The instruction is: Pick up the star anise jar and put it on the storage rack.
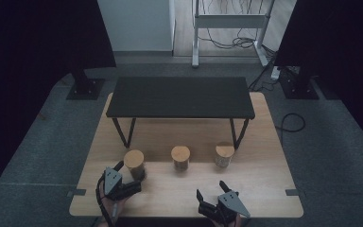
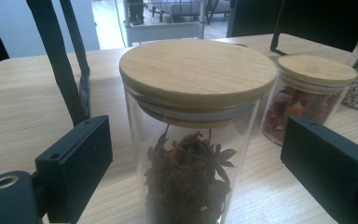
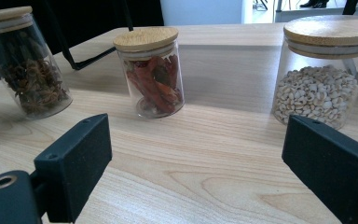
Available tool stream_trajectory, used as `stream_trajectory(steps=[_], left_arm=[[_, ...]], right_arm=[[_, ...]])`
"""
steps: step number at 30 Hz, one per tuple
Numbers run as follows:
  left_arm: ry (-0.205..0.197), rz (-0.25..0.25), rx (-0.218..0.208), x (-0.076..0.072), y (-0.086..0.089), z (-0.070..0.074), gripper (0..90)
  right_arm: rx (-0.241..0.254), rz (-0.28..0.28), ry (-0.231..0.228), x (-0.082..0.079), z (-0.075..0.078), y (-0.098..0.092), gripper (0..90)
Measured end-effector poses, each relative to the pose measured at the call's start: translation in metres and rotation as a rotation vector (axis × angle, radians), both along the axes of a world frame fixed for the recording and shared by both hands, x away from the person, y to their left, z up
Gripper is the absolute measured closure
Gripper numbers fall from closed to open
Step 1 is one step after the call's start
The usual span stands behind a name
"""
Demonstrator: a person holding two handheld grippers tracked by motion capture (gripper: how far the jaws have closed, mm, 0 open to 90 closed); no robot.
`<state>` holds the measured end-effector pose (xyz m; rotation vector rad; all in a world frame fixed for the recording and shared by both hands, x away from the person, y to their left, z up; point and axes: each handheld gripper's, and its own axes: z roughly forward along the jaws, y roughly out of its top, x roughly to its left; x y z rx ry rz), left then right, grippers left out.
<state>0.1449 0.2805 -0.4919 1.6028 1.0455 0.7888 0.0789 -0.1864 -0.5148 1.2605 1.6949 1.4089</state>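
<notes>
Star anise jar (image 2: pixel 193 140) between released left gripper (image 1: pixel 133 182) jaws, right gripper (image 1: pixel 211 190) open, level.

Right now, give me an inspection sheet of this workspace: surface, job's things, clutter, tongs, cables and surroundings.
Surface: light wooden table, bare at the front.
Job's things: glass jar of star anise with bamboo lid; glass jar of red chillies; glass jar of pale beans; all lidded and upright, in a row.
Clutter: black metal-legged shelf behind the jars.
Tongs: left tongs open around the star anise jar; right tongs open, holding nothing.
Cables: loose cables on the floor.
Surroundings: grey carpet, white frame.
</notes>
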Motion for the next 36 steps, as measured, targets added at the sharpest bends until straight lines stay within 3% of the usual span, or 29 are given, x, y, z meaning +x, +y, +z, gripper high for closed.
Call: stream_trajectory(steps=[3, 12, 26, 30, 36], left_arm=[[0.007, -0.003, -0.016, 0.004, 0.0, 0.0, 8.9], [0.011, -0.007, -0.007, 0.012, -0.004, 0.001, 9.8], [0.006, 0.019, -0.003, 0.011, -0.004, -0.003, 12.7], [0.006, 0.015, 0.001, 0.011, -0.005, -0.004, 15.1], [0.003, -0.01, 0.015, 0.012, -0.002, -0.007, 26.0]], right_arm=[[-0.001, 0.001, 0.001, 0.0, 0.0, 0.0, 7.5], [-0.003, -0.002, 0.006, 0.0, 0.0, 0.002, 7.5], [-0.007, -0.003, 0.004, 0.0, -0.001, 0.002, 7.5], [-0.008, -0.004, 0.001, 0.0, -0.001, 0.003, 7.5], [-0.008, -0.005, 0.001, 0.0, -0.001, 0.003, 7.5]])
